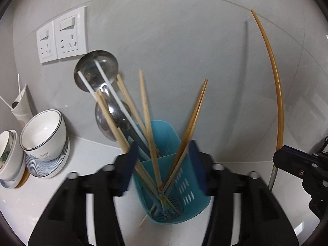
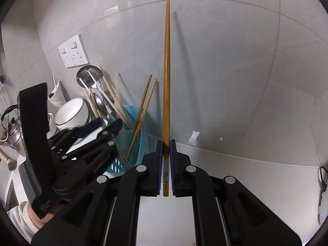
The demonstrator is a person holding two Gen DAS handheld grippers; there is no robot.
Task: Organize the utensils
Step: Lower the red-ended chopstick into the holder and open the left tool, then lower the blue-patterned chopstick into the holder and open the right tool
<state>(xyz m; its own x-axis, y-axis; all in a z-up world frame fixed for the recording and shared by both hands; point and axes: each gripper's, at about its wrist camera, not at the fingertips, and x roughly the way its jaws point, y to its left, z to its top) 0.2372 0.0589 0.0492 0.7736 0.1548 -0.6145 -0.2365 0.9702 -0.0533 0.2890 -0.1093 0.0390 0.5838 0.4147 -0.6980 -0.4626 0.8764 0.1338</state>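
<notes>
A blue utensil holder (image 1: 194, 194) (image 2: 121, 164) stands on the white counter against the wall. Several wooden chopsticks (image 1: 146, 110), a pair of white chopsticks (image 1: 106, 78), a steel ladle (image 1: 96, 65) and a steel spoon (image 1: 110, 119) stand in it. My left gripper (image 1: 163, 145) (image 2: 104, 127) hangs open just above the holder's rim, with chopsticks standing loose between its fingers. My right gripper (image 2: 166, 143) (image 1: 287, 153) is to the right of the holder, shut on the lower end of a long brown chopstick (image 2: 166, 71) (image 1: 274, 78) that points straight up.
Stacked white bowls (image 1: 43, 131) on patterned plates (image 1: 47, 168) sit left of the holder, with a white cup (image 1: 21, 104) behind. Wall sockets (image 1: 61, 34) are above. A steel kettle (image 2: 12, 129) stands far left. A person's hand (image 2: 37, 215) holds the left gripper.
</notes>
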